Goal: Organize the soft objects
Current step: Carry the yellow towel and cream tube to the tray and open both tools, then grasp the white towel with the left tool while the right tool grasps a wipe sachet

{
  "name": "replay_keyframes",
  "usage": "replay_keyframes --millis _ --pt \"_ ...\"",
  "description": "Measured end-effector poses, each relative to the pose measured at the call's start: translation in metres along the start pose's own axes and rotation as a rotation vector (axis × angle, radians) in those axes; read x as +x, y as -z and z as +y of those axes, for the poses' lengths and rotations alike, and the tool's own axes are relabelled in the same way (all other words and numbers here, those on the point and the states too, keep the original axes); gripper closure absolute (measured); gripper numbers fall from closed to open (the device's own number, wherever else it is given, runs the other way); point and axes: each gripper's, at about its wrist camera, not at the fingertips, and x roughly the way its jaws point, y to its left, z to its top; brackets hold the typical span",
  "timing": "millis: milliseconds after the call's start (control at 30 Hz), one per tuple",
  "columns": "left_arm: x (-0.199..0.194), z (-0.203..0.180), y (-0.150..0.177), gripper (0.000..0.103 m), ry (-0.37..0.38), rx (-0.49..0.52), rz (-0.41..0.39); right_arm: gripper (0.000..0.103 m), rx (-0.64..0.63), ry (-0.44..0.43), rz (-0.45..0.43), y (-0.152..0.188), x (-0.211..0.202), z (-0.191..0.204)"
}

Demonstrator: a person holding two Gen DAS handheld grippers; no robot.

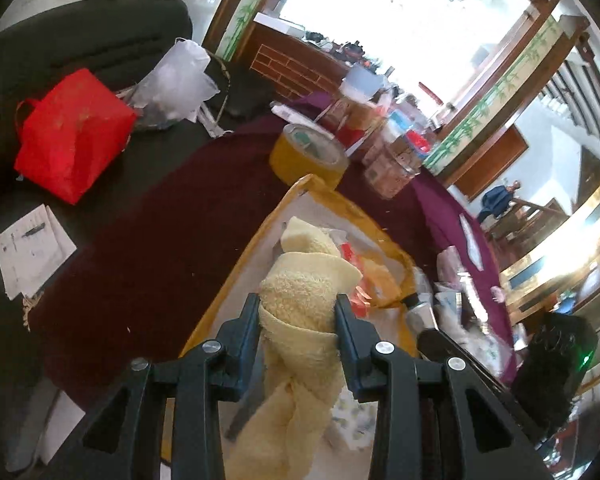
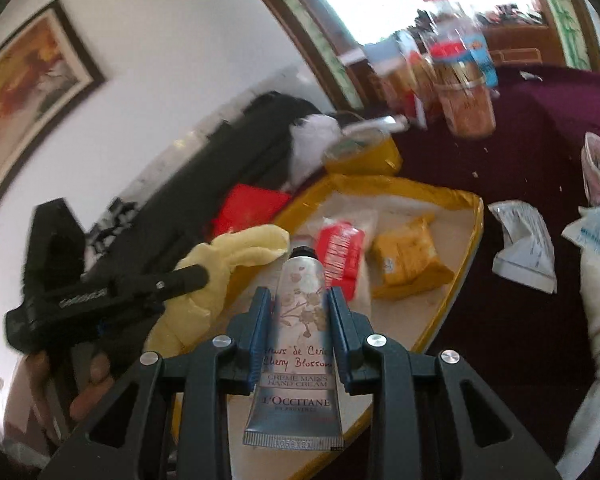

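Note:
My left gripper [image 1: 297, 304] is shut on a pale yellow towel [image 1: 300, 300], twisted and hanging over a yellow-rimmed tray [image 1: 288, 196]. In the right wrist view the same towel [image 2: 236, 252] hangs at the tray's left, held by the left gripper [image 2: 196, 276]. My right gripper [image 2: 296, 300] is shut on a hand cream tube [image 2: 300, 320], cap pointing forward over the tray [image 2: 472, 240]. A red packet [image 2: 340, 256] and an orange packet [image 2: 408, 260] lie in the tray. The tube's cap end [image 1: 418, 308] shows at the tray's right edge in the left wrist view.
A dark red cloth [image 1: 160, 220] covers the table. A roll of yellow tape [image 1: 308, 156] and several jars [image 1: 388, 160] stand beyond the tray. A red bag [image 1: 72, 136], a clear plastic bag [image 1: 176, 80] and papers [image 1: 32, 252] lie left. White sachets [image 2: 524, 248] lie right of the tray.

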Motion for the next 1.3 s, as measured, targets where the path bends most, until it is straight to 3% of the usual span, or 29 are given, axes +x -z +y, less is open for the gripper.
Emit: replay_keyframes --millis 133,300,433,533,633,867,1000,1133,1300 --pt "0.019 0.008 0.002 0.065 -0.032 0.000 0.027 0.075 -0.012 0.075 0.043 0.007 0.019 0.001" --pt "0.028 0.021 0.003 0.063 -0.019 -0.043 0.043 0.074 -0.033 0.131 0.049 0.019 0.026 0.005" --pt "0.022 0.016 0.005 0.051 -0.042 -0.015 0.041 0.051 -0.032 0.114 0.028 0.018 0.021 0.006" --pt "0.010 0.012 0.007 0.032 -0.034 -0.013 0.014 0.047 -0.016 0.071 -0.014 0.015 0.006 0.005" --pt "-0.008 0.005 0.009 0.030 -0.046 0.004 -0.071 0.044 0.000 0.028 -0.065 0.014 -0.019 0.003" --pt "-0.034 -0.039 0.027 0.025 -0.030 0.078 -0.138 0.032 0.047 -0.039 -0.173 0.032 -0.093 -0.026" --pt "-0.026 -0.081 0.045 0.023 0.074 0.150 -0.069 0.032 0.169 -0.022 -0.235 0.047 -0.137 -0.070" --pt "-0.002 -0.124 0.065 0.023 0.140 0.224 0.042 0.032 0.230 0.092 -0.279 0.048 -0.170 -0.108" --pt "0.027 -0.167 0.086 0.023 0.150 0.308 0.126 0.033 0.265 0.162 -0.196 0.030 -0.170 -0.150"
